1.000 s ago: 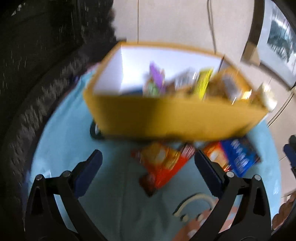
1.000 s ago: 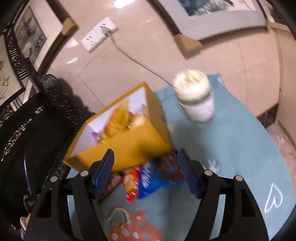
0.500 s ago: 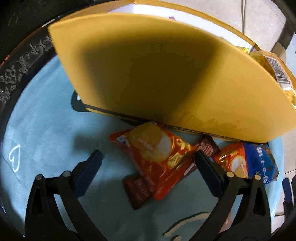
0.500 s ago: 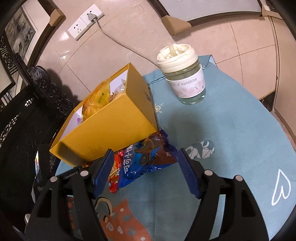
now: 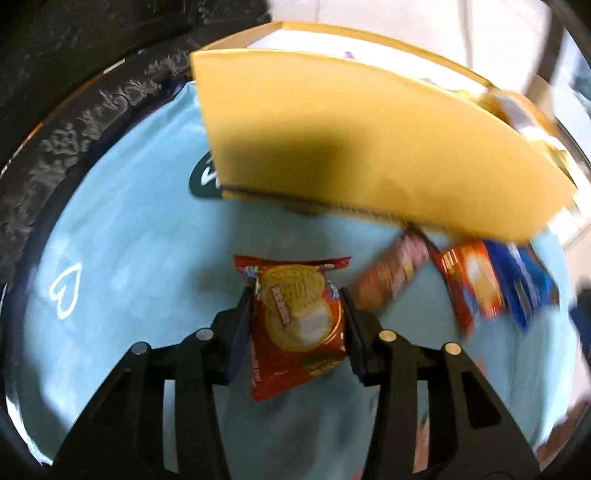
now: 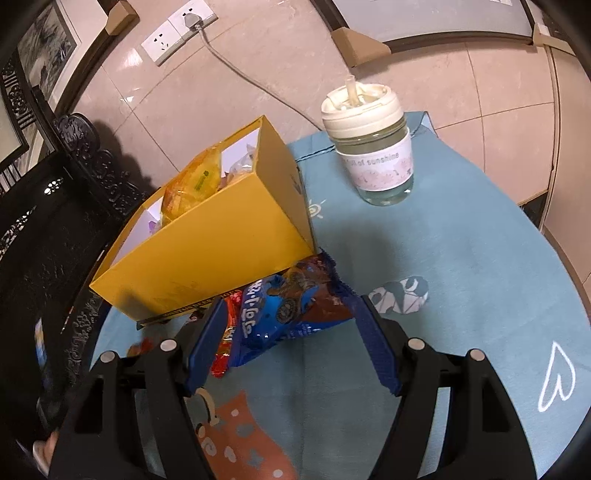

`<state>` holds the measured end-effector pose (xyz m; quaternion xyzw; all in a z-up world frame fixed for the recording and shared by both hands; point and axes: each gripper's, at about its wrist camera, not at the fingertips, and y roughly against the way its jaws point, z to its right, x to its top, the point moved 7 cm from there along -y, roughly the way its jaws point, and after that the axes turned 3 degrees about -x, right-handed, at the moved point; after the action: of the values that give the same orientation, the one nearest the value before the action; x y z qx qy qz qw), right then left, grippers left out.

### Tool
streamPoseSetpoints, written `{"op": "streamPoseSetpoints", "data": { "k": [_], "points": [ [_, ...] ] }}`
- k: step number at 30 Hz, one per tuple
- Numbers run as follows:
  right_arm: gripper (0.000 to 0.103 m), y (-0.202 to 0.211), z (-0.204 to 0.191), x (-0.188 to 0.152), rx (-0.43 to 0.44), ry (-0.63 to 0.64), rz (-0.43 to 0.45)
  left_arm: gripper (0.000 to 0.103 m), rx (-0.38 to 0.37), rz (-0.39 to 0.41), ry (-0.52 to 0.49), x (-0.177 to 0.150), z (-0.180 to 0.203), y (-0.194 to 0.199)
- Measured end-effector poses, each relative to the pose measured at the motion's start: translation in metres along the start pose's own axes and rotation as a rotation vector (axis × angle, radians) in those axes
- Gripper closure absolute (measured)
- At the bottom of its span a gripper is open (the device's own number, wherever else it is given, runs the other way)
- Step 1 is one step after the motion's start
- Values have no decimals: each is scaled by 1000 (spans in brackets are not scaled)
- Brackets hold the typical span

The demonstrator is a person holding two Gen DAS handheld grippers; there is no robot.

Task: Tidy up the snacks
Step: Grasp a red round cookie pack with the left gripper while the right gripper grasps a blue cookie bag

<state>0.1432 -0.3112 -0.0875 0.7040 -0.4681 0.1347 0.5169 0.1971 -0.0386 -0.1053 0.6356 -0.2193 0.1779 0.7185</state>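
In the left wrist view a red biscuit packet [image 5: 295,325] sits between the pads of my left gripper [image 5: 295,293]. Its jaws are closing and both pads touch the packet's sides. Behind it stands the yellow snack box [image 5: 369,147], with a brown bar [image 5: 391,277] and a red-and-blue packet [image 5: 495,284] lying at its foot. In the right wrist view my right gripper [image 6: 291,304] is open, low over a blue cookie packet [image 6: 280,310] that lies between its fingertips, untouched. The yellow box [image 6: 207,258] holds several snacks.
A lidded glass cup with a straw [image 6: 373,155] stands at the far side of the teal tablecloth [image 6: 480,258]. Dark carved wood [image 6: 74,229] borders the table on the left. A wall socket and cable [image 6: 177,33] sit behind on the tiled wall.
My left gripper dropped toward the cloth and its jaws came together around the red biscuit packet, which now sits turned upright between them. The right gripper sank slightly and stayed open.
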Motion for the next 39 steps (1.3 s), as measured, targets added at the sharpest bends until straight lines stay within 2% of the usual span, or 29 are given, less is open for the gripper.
{"op": "streamPoseSetpoints", "data": {
  "k": [4, 9, 11, 13, 18, 20, 22, 24, 25, 26, 27, 28, 32, 33, 39],
  "points": [
    [31, -9, 3, -4, -65, 45, -15, 58, -44, -6, -22, -34, -2, 16],
    [30, -21, -3, -15, -95, 95, -39, 58, -56, -31, -54, -50, -6, 6],
    [15, -27, -5, -18, -89, 73, -54, 57, -43, -22, -62, -52, -7, 8],
    [10, -33, -4, -18, -72, 13, -74, 57, -53, -28, -64, -56, -11, 6],
    [4, -57, 6, -9, -195, -59, -105, 57, -82, -24, -57, -57, -10, 8],
    [1, -64, 8, -6, -219, -73, -98, 57, -89, -22, -56, -54, -10, 7],
    [1, -71, 5, -7, -249, -36, -121, 57, -91, -24, -60, -54, -9, 6],
    [16, -75, -11, -15, -265, 109, -162, 57, -95, -28, -59, -55, -7, 6],
    [40, -75, -21, -22, -281, 207, -185, 57, -99, -27, -61, -55, -6, 7],
    [58, -73, -27, -27, -286, 266, -199, 57, -98, -26, -63, -56, -5, 7],
    [63, -68, -31, -33, -271, 286, -213, 57, -98, -26, -62, -55, -5, 7],
    [74, -64, -33, -37, -240, 282, -227, 57, -102, -27, -62, -56, -4, 8],
    [77, -38, -22, -37, -204, 232, -196, 57, -104, -25, -74, -56, -3, 11],
    [77, -27, -21, -36, -172, 224, -178, 57, -103, -23, -76, -56, -2, 13],
    [77, 11, -23, -34, -113, 236, -119, 57, -103, 4, -95, -49, 6, 26]
  ]
}}
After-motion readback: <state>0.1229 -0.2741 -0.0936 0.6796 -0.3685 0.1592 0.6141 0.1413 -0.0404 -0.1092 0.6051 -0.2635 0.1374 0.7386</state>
